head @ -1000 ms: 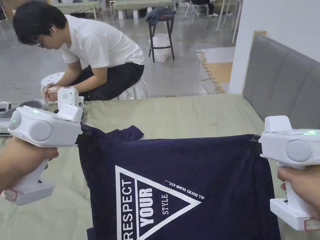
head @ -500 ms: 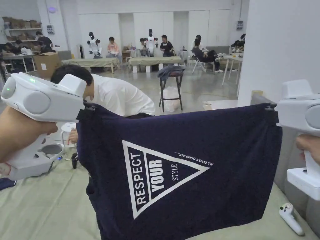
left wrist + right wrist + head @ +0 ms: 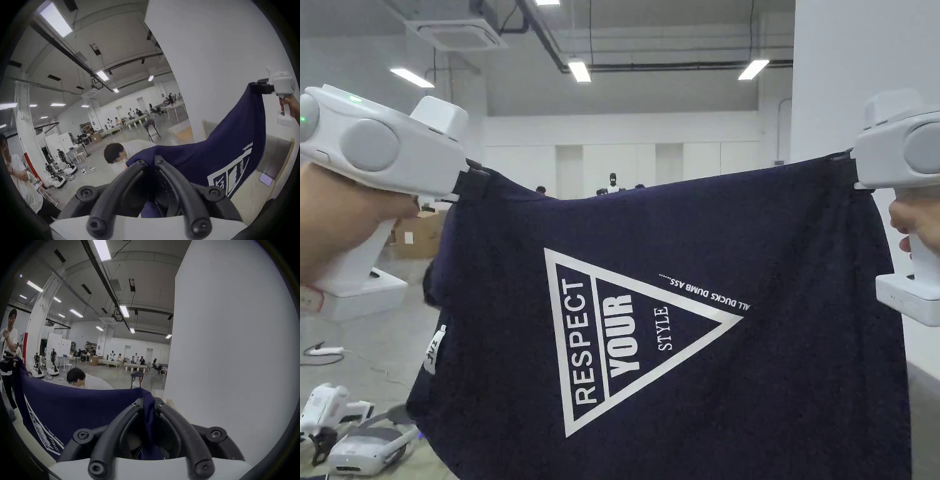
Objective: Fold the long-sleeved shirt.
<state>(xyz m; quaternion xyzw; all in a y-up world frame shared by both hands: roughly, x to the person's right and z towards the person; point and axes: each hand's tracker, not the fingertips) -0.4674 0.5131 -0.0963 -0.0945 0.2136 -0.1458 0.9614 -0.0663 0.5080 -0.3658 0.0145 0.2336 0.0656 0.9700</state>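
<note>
The dark navy cotton shirt with a white triangle print [image 3: 687, 325] hangs in the air, stretched wide between the two claws and held up at head height. The left claw [image 3: 467, 182] is clamped on one top corner of the cloth, its jaws pressed together on the fabric in the left gripper view. The right claw [image 3: 845, 164] is likewise clamped on the other top corner, with a fold of navy cloth pinched between its jaws in the right gripper view.

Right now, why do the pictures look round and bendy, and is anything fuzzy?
Left gripper view: a fisheye lens bends the walls and darkens the corners; the left hand-held gripper looks soft up close. Right gripper view: same bending; the right hand-held gripper is blurry. Head view: straight lines, sharp navy shirt, bright ceiling lamps.
</note>
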